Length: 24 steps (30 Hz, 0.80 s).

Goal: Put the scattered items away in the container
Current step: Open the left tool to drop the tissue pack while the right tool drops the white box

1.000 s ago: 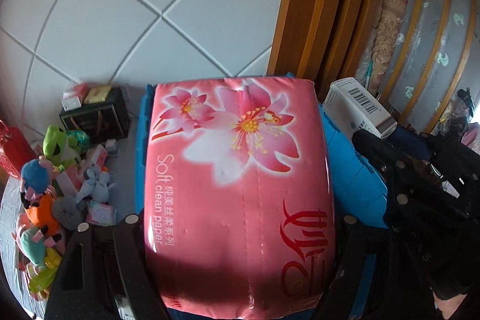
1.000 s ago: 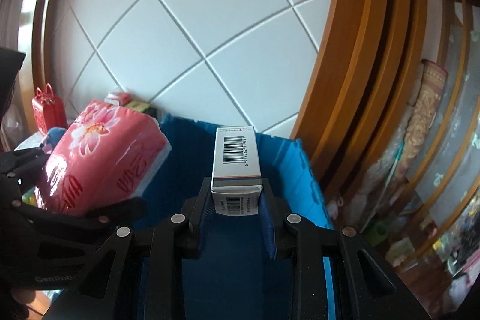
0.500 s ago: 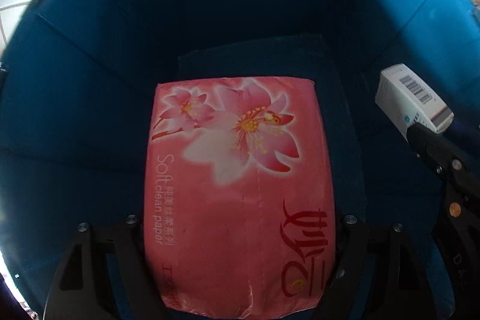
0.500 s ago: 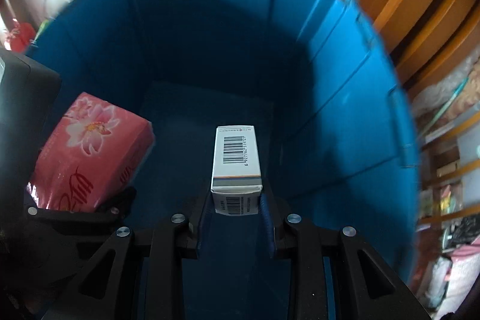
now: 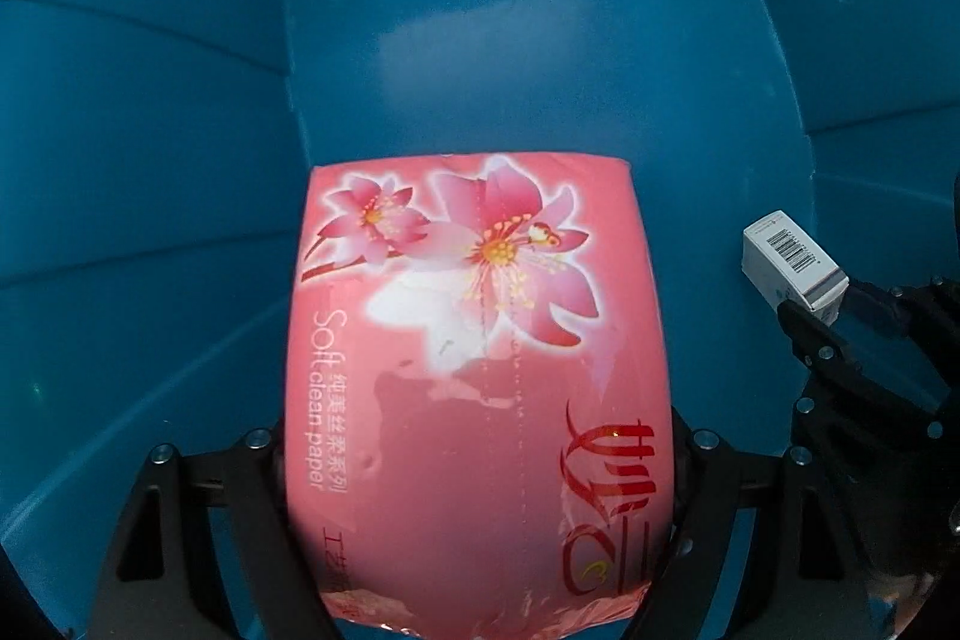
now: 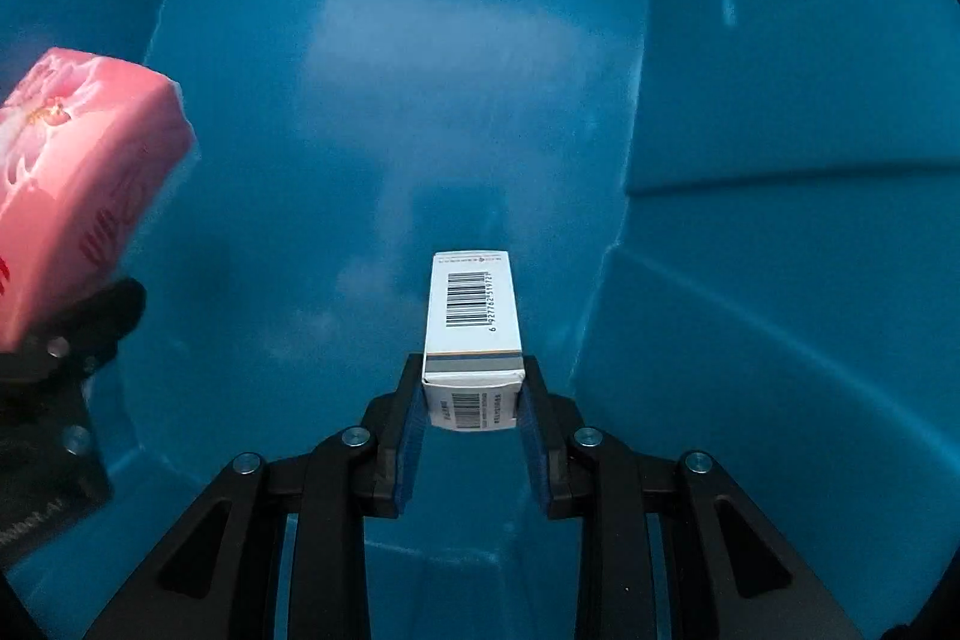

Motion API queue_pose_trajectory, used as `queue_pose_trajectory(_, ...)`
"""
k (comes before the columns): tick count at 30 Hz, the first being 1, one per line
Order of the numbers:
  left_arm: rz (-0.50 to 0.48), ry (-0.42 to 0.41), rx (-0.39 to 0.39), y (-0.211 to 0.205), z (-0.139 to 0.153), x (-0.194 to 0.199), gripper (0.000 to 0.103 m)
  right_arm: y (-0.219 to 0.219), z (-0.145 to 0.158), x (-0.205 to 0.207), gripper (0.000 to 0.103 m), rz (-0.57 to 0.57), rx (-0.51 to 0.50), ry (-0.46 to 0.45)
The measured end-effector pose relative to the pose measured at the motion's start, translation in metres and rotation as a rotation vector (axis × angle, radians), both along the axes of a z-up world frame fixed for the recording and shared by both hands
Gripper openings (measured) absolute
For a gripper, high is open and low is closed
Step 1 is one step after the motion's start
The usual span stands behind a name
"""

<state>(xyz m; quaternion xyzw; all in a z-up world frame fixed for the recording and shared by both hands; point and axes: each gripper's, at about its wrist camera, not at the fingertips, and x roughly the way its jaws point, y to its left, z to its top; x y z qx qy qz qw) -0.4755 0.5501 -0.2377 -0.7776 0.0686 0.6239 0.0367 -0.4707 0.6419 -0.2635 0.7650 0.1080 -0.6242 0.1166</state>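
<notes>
The soft pink flower-printed tissue pack point(image 5: 480, 370) reads "Soft clean paper" in white beside Chinese characters and large red calligraphy, while the small white cardboard box point(image 6: 471, 322) carries a black barcode numbered roughly 6927762951972.

Inside the blue container point(image 6: 780, 112) the floor ahead lies bare and open. The walls close in all round. The pink tissue pack point(image 5: 480, 370) fills the left side; the small white box point(image 6: 471, 322) stands to its right, a clear gap between them.
</notes>
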Motion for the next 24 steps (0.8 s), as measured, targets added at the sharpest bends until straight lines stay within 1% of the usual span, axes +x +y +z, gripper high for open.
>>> queue_pose_trajectory(3, 0.003, -0.029, 0.01, 0.0, -0.005, 0.005, 0.082, 0.001, 0.002, 0.001, 0.032, -0.005, 0.002, -0.006)
queue_pose_trajectory(4, 0.004, -0.038, 0.019, 0.0, -0.006, 0.007, 0.083, 0.001, 0.004, 0.001, 0.037, -0.007, 0.003, 0.0)
queue_pose_trajectory(5, 0.004, -0.038, 0.028, 0.0, -0.007, 0.01, 0.083, 0.002, 0.008, 0.0, 0.044, -0.011, 0.002, 0.008)
queue_pose_trajectory(6, -0.002, -0.036, 0.035, 0.001, -0.007, 0.013, 0.085, 0.001, 0.012, -0.001, 0.048, -0.015, 0.001, 0.016)
queue_pose_trajectory(7, -0.006, -0.037, 0.043, 0.002, -0.007, 0.015, 0.087, 0.0, 0.016, -0.002, 0.058, -0.016, -0.002, 0.02)
queue_pose_trajectory(10, -0.01, -0.033, 0.04, 0.001, -0.006, 0.024, 0.088, 0.003, 0.021, -0.001, 0.058, -0.009, 0.007, 0.019)
queue_pose_trajectory(12, -0.019, -0.026, 0.023, 0.0, -0.003, 0.03, 0.09, 0.008, 0.021, -0.005, 0.06, -0.001, 0.013, 0.008)
queue_pose_trajectory(15, -0.04, -0.009, 0.012, -0.001, 0.007, 0.043, 0.092, 0.006, 0.017, -0.009, 0.063, 0.016, 0.025, -0.013)
queue_pose_trajectory(18, -0.062, 0.006, 0.022, -0.009, 0.022, 0.059, 0.093, 0.005, 0.029, 0.0, 0.075, 0.043, 0.027, -0.04)
queue_pose_trajectory(20, -0.069, 0.006, 0.036, -0.018, 0.03, 0.069, 0.097, 0.007, 0.043, 0.002, 0.085, 0.057, 0.022, -0.049)
queue_pose_trajectory(22, -0.067, 0.007, 0.051, -0.034, 0.038, 0.076, 0.102, 0.009, 0.056, 0.008, 0.088, 0.061, 0.018, -0.052)
queue_pose_trajectory(23, -0.071, 0.002, 0.065, -0.04, 0.042, 0.076, 0.102, 0.011, 0.063, 0.01, 0.088, 0.058, 0.013, -0.057)
queue_pose_trajectory(24, -0.079, 0.004, 0.073, -0.036, 0.051, 0.066, 0.102, 0.013, 0.07, 0.012, 0.088, 0.054, 0.009, -0.06)
